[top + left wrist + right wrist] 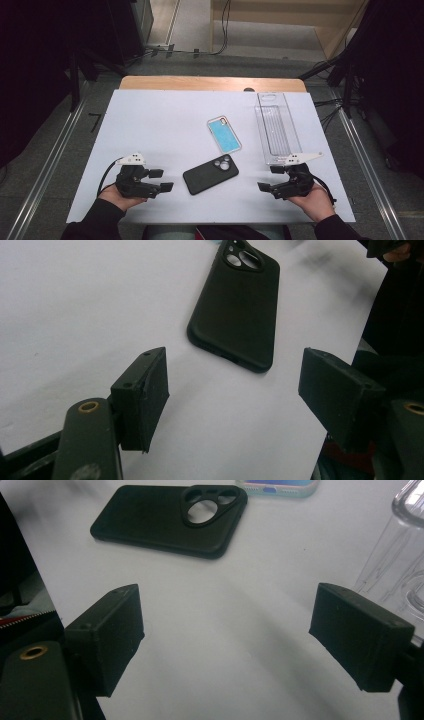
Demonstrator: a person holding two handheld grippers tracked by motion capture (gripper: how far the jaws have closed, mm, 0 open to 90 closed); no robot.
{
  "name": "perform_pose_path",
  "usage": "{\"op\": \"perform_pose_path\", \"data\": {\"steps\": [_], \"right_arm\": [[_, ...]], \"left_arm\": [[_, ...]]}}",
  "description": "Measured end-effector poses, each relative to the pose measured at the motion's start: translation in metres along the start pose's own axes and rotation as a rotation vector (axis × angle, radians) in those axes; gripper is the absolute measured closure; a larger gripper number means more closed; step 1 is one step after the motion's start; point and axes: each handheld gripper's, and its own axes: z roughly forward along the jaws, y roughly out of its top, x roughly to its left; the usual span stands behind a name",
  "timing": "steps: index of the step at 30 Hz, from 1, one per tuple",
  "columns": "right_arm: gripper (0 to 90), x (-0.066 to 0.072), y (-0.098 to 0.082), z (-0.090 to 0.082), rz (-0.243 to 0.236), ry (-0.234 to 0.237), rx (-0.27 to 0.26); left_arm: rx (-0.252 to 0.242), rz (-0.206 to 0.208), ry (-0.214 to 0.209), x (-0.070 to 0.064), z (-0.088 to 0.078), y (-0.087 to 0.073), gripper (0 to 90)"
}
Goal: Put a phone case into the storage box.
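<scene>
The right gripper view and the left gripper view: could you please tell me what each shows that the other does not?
The right gripper view adds an end of the blue phone case and a wall of the clear plastic tray. The left gripper view adds the table's near edge and the dark space beyond it. Both share the black phone case lying on the white table, ahead of open jaws with nothing between them.

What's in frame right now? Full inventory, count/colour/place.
black phone case: 1, black, face down at the near middle of the table, between the two grippers, touching neither
blue phone case: 1, light blue with pale rim, middle of the table, beyond the black one
clear plastic box: 1, transparent, far right of the table, long side running away from the person
table: 1, white top with a wooden far edge
left gripper: 1, black, near left, jaws open and empty
right gripper: 1, black, near right, jaws open and empty
</scene>
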Motion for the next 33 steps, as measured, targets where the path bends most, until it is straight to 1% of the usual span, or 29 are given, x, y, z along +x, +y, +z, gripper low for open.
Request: {"op": "perform_pose_path", "data": {"steps": [4,9,10,12,17,21,24,28,32,33], "right_arm": [[12.1,0.0011,0.0011,-0.0016,0.005,-0.001,-0.006],[12.1,0.0010,0.0016,-0.0005,0.018,-0.001,-0.006],[12.1,0.0005,0.0014,0.0002,0.026,0.001,0.000],[12.1,0.0001,0.0013,0.0002,0.026,0.003,0.001],[12.1,-0.0001,0.0012,-0.0003,0.038,0.000,0.001],[12.1,0.0003,0.0007,-0.0003,0.033,-0.008,0.002],[12.1,-0.0010,0.0005,-0.0010,0.043,-0.012,-0.002],[12.2,-0.0017,0.0002,-0.0012,0.031,-0.016,0.000],[12.2,-0.0012,0.0004,-0.0005,0.031,-0.013,0.001],[12.2,-0.0013,0.0003,-0.0003,0.030,-0.013,0.002]], "left_arm": [[0.009,-0.008,0.015,0.0013,0.0000,-0.0001,28.5],[0.010,-0.008,0.016,0.0022,-0.0007,0.0002,28.5],[0.015,-0.014,0.015,0.0022,-0.0003,0.0001,28.5],[0.023,-0.008,0.021,0.0015,0.0000,-0.0002,28.5],[0.027,0.004,0.015,0.0010,0.0001,-0.0013,28.4],[0.028,0.005,0.016,0.0011,-0.0005,-0.0007,28.4],[0.027,0.000,0.017,0.0015,0.0001,-0.0004,28.4],[0.028,0.000,0.018,0.0017,0.0000,-0.0005,28.4],[0.029,0.001,0.016,0.0021,-0.0003,-0.0007,28.4],[0.017,0.002,0.009,0.0016,-0.0009,-0.0005,28.4]]}}
